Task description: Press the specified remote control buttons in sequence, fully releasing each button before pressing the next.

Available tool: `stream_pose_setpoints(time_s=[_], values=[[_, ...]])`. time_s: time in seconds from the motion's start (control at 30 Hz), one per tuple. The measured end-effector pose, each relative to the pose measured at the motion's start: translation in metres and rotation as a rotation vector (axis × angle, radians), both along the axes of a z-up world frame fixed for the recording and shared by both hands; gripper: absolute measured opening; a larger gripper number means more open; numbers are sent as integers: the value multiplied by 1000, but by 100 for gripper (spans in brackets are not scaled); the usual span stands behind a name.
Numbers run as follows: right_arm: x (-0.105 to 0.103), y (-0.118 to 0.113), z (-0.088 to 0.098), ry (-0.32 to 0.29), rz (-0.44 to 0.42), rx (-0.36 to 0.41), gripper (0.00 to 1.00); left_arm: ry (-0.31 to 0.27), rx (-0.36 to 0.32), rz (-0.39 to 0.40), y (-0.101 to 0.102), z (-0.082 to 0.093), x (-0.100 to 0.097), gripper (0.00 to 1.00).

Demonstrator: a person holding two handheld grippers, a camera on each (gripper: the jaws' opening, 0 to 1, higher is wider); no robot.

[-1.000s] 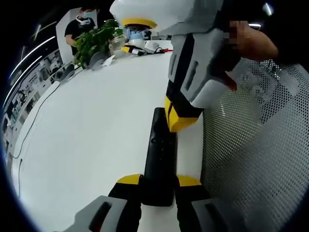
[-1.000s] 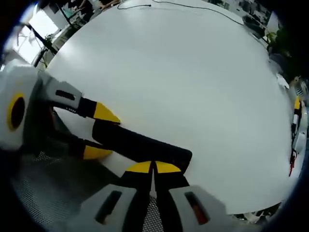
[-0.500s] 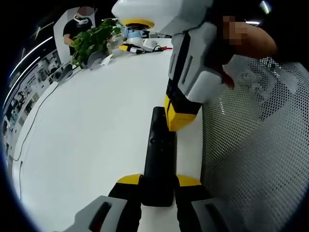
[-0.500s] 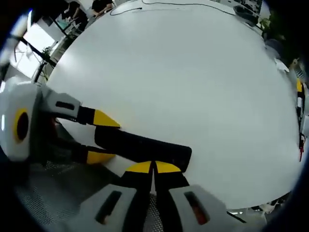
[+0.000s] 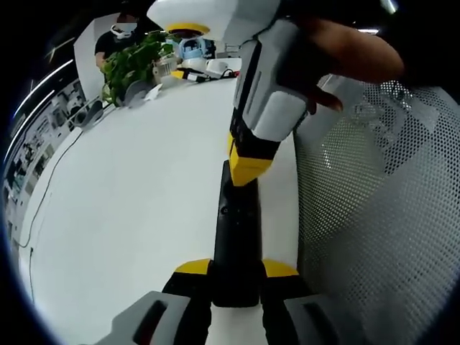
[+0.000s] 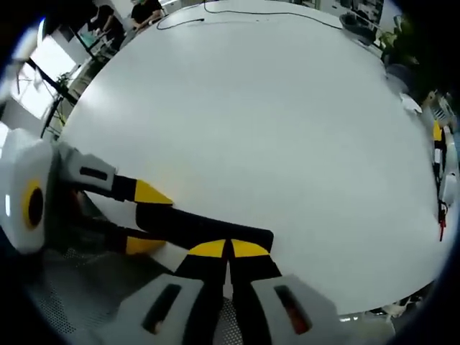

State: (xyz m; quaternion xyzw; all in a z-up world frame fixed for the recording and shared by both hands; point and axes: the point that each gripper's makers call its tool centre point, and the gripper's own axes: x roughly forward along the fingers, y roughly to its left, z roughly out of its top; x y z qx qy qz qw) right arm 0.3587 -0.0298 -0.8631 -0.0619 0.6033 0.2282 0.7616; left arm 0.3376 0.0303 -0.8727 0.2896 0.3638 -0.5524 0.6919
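Observation:
A long black remote control (image 5: 233, 230) lies lengthwise on the white table (image 5: 129, 187), near the table's edge. My left gripper (image 5: 236, 269) is shut on its near end, one yellow tip on each side. My right gripper (image 5: 248, 167), held by a hand, comes down from above with its yellow tips together on the remote's far end. In the right gripper view the right gripper (image 6: 229, 249) is shut, its tips over the remote (image 6: 187, 223). The left gripper (image 6: 144, 218) clamps the remote from the left.
A white mesh chair (image 5: 374, 215) stands close along the table's right edge. At the far end are a green plant (image 5: 133, 61), small clutter (image 5: 205, 65) and a seated person (image 5: 118, 36). A dark cable (image 6: 237, 6) runs along the far side.
My right gripper has moved left from beside the remote's far end to over it, tips still together. The left gripper keeps its hold on the remote.

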Motion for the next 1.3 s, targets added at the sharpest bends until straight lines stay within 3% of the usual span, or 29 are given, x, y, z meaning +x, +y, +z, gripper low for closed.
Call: stream_pose_setpoints(time_s=[0.17,0.5,0.63,0.87,1.07,1.3], values=[[-6,4,-3,32,12,3,0,-1,0,-17,0,0,-2,25],[-3,4,-4,-3,38,-5,0,7,-10,-14,0,0,-2,25],[-2,6,-4,-74,147,-48,0,8,-11,-4,0,0,-2,25],[0,6,-5,-67,167,-67,0,6,-10,-3,-1,0,-1,25],[1,6,-5,-52,168,-67,0,5,-9,-3,-1,0,-1,25],[0,4,-4,-49,103,-16,0,5,-7,-3,-1,0,-1,25]])
